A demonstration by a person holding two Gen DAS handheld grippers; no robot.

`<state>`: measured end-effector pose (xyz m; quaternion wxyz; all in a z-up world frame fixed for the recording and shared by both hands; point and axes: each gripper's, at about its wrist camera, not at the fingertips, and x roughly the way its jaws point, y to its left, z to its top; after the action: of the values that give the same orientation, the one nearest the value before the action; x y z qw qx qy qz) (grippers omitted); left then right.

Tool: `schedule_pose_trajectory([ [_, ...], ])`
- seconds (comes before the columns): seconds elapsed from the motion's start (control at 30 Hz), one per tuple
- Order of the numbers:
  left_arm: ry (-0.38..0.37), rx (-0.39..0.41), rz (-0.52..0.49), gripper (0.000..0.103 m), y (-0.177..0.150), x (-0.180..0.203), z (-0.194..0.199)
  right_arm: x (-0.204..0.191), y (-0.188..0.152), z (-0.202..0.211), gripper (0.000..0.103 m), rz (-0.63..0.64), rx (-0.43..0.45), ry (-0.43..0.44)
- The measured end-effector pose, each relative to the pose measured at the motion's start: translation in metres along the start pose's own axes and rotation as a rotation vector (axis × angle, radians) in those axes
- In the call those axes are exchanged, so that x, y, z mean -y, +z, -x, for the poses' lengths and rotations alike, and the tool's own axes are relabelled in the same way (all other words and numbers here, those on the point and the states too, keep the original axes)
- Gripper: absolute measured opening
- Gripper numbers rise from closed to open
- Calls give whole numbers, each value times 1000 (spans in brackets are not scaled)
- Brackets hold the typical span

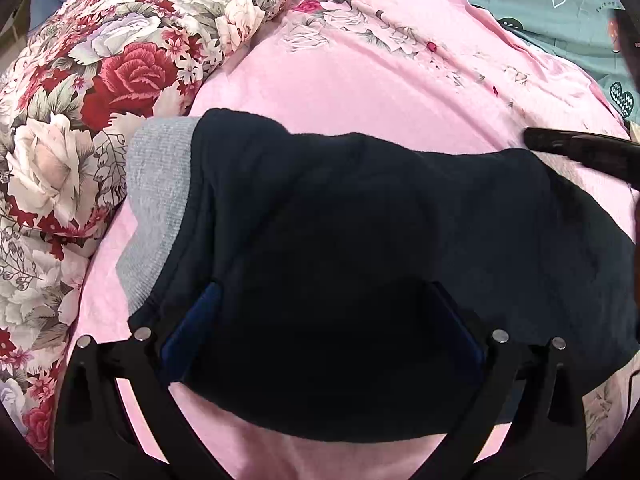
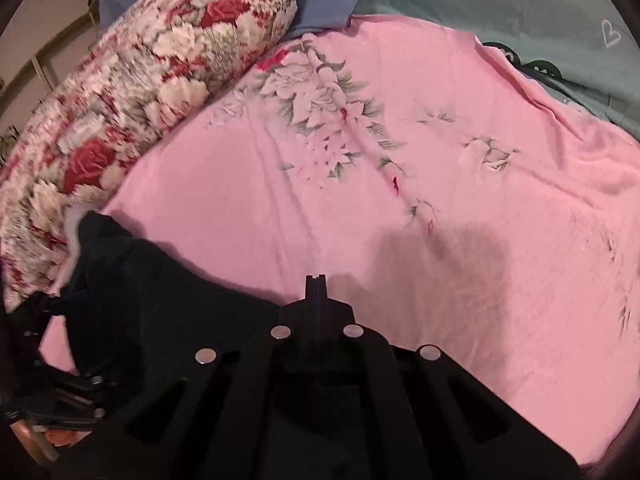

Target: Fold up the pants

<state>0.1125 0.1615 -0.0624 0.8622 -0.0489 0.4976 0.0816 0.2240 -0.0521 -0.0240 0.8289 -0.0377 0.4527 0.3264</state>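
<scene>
The dark navy pants (image 1: 360, 240) lie bunched on the pink sheet, their grey waistband (image 1: 156, 200) at the left. My left gripper (image 1: 324, 296) stands open and wide over the near part of the pants. Its blue pads (image 1: 196, 320) flank the cloth, and the fabric hides the fingertips. My right gripper (image 2: 316, 280) is shut just above the sheet, right of the pants (image 2: 140, 288), with nothing visible between its fingers. In the left wrist view the right gripper (image 1: 580, 152) shows as a black shape by the pants' far right corner.
A pink bedsheet (image 2: 480, 240) with a flower print covers the bed. A rolled floral quilt (image 1: 80, 120) lies along the left side. Teal bedding (image 1: 560, 8) and a blue pillow (image 2: 324, 0) lie at the back.
</scene>
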Motion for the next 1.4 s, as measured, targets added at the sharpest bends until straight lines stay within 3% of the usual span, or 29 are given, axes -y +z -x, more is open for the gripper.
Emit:
schedule_pose_trajectory([
  [0.07,6,4,0,101,0,1,1,-3,-10,7,12,8,-18,41],
  [0.13,11,4,4,101,0,1,1,-5,-21,-13,16,15,-107,8],
  [0.17,12,4,6,101,0,1,1,-4,-26,-22,12,19,-125,-17],
  [0.27,12,-1,3,101,-2,0,1,10,-25,-18,0,-18,-69,-53],
  [0.3,10,0,-3,101,-2,0,2,19,-24,-10,1,-78,-46,-123],
  [0.33,7,-2,-10,101,-2,0,2,29,-25,0,14,-122,-14,-262],
  [0.37,9,-8,-22,101,-2,0,3,37,-28,10,14,-146,20,-358],
  [0.4,14,-16,-26,101,-2,0,4,44,-33,21,14,-170,47,-358],
  [0.5,52,-30,-3,101,-1,1,13,59,-61,68,20,-218,95,-209],
  [0.53,67,-30,1,101,-1,2,17,65,-77,91,38,-233,124,-190],
  [0.57,74,-32,0,101,-3,5,19,71,-92,113,61,-252,155,-187],
  [0.6,84,-37,-5,101,-5,8,20,81,-113,140,67,-283,192,-203],
  [0.67,124,-40,-17,101,-10,17,23,104,-152,185,93,-364,239,-267],
  [0.7,130,-34,-19,101,-11,20,25,112,-165,198,95,-397,256,-289],
  [0.8,133,-19,-16,101,-15,27,30,148,-219,244,96,-561,280,-350],
  [0.93,102,17,9,101,-15,32,42,181,-273,267,96,-776,274,-405],
  [1.07,-14,43,39,101,-14,34,57,201,-298,261,96,-859,230,-357],
  [1.2,-19,32,13,101,-15,45,48,215,-302,239,96,-910,206,-329],
  [1.3,-9,-2,-3,101,-21,50,35,217,-297,229,84,-871,206,-325],
  [1.37,26,5,-40,101,-26,56,32,220,-292,223,52,-848,186,-353],
  [1.4,39,5,-54,101,-28,58,31,223,-290,220,46,-846,181,-354],
])
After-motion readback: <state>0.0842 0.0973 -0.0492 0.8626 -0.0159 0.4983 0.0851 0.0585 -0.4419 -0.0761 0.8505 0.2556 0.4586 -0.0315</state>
